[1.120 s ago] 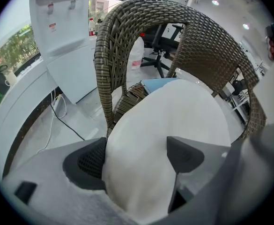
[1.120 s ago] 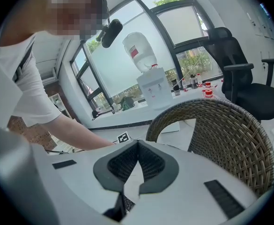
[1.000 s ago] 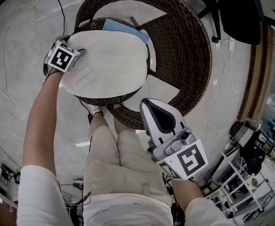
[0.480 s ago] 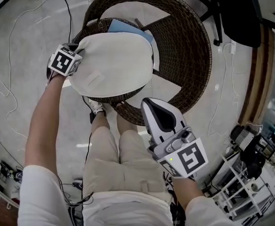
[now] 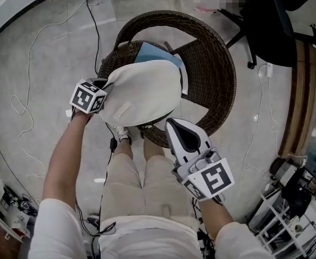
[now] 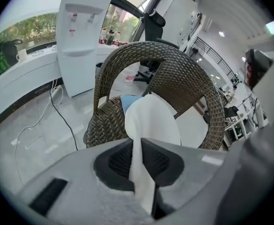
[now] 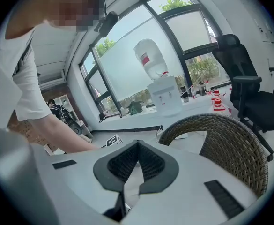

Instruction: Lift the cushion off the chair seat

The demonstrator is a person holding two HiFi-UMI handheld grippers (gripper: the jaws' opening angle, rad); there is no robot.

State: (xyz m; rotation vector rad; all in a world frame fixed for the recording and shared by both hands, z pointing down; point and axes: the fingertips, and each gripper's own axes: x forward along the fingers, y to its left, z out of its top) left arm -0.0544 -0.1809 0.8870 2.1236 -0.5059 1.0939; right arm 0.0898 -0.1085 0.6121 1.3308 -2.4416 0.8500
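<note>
A white round cushion [image 5: 144, 90] hangs over the seat of a dark wicker chair [image 5: 217, 63], raised at its left edge. My left gripper [image 5: 106, 93] pinches that edge. In the left gripper view the cushion's fabric [image 6: 151, 121] runs between the closing jaws, and the pads press on it [image 6: 137, 142]. A blue pad [image 5: 158, 55] shows on the seat behind the cushion. My right gripper [image 5: 171, 124] hovers at the chair's near rim with nothing in it. In the right gripper view its pads meet at the tip [image 7: 137, 144].
A black office chair [image 5: 276, 15] stands at the right, behind the wicker chair. A water dispenser [image 6: 80, 41] stands by the window counter. Cables [image 5: 28, 107] lie on the floor to the left, and metal shelving [image 5: 287, 198] is at the lower right. The person's legs [image 5: 141, 182] are just in front of the seat.
The left jaws closed on the cushion's left edge and rose with it. The cushion now tilts up off the seat. The right gripper rose a little.
</note>
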